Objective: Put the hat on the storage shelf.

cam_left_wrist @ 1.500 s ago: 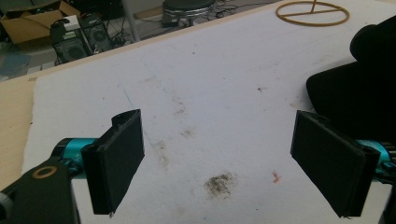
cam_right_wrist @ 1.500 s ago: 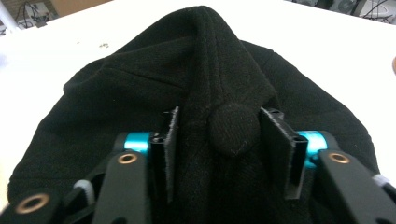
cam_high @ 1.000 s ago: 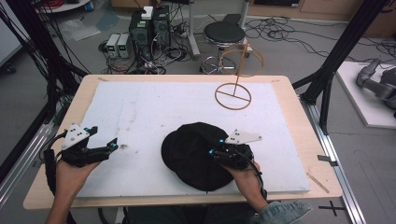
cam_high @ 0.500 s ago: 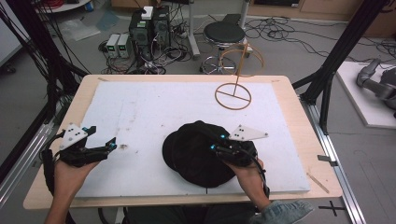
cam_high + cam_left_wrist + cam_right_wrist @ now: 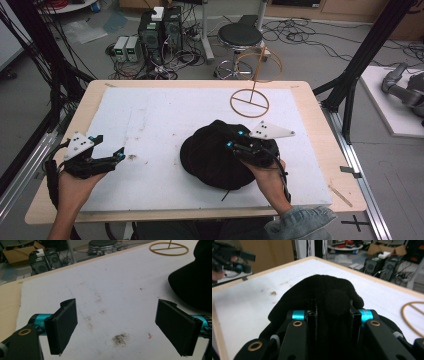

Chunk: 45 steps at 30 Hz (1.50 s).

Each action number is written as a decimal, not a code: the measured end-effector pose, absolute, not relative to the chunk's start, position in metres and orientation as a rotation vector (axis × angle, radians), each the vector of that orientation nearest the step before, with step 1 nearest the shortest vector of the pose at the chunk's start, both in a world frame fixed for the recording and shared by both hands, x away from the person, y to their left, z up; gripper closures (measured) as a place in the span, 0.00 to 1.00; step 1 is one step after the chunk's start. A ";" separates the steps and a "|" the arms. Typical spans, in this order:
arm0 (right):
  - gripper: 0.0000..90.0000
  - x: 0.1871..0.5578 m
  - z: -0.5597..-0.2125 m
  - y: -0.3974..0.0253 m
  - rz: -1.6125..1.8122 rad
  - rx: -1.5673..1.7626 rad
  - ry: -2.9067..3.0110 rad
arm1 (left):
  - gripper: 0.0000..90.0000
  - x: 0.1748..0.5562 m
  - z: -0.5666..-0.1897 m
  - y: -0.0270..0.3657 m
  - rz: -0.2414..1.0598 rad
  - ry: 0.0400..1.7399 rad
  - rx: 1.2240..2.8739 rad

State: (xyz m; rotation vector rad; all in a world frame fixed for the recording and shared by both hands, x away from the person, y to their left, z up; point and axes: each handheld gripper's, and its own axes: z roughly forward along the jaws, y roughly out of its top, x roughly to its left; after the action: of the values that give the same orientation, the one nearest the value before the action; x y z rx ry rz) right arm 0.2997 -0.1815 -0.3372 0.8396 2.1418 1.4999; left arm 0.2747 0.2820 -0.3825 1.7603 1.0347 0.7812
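Note:
A black fabric hat (image 5: 207,157) lies on the white mat (image 5: 150,120), right of centre near the front. My right gripper (image 5: 234,140) is over its right part, shut on a bunched fold of the hat (image 5: 322,287), which bulges between the jaws of the right gripper (image 5: 333,308). My left gripper (image 5: 109,145) hovers low over the mat at the left, open, with nothing between the jaws of the left gripper (image 5: 116,305). The hat's edge (image 5: 195,282) shows at the right of the left gripper view.
A wooden stand with a ring base (image 5: 249,102) and an upright ring stands at the back right of the mat; its ring base (image 5: 168,247) also appears far off in the left gripper view. The mat carries small stains (image 5: 120,338). Computers and a stool (image 5: 240,36) are on the floor beyond.
My right gripper has moved a little away from the person and up, drawing the pinched hat fabric with it. The left gripper has barely moved.

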 end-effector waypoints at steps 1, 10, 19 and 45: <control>0.78 0.300 -0.334 -0.182 1.500 0.839 2.135 | 0.20 0.275 -0.382 0.282 0.781 1.035 1.760; 0.78 0.312 -0.295 -0.192 1.541 0.821 2.029 | 0.20 0.275 -0.383 0.282 0.779 1.035 1.760; 0.78 0.324 -0.266 -0.200 1.581 0.826 1.967 | 0.20 0.275 -0.382 0.282 0.781 1.035 1.760; 0.78 0.361 -0.194 -0.226 1.664 0.833 1.816 | 0.20 0.276 -0.383 0.285 0.780 1.043 1.749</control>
State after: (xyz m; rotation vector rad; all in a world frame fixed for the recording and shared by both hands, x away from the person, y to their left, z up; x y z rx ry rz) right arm 0.3606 -0.2263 -0.1943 0.8334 1.8158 1.6639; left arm 0.2758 0.2852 -0.3834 1.7494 1.0429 0.7796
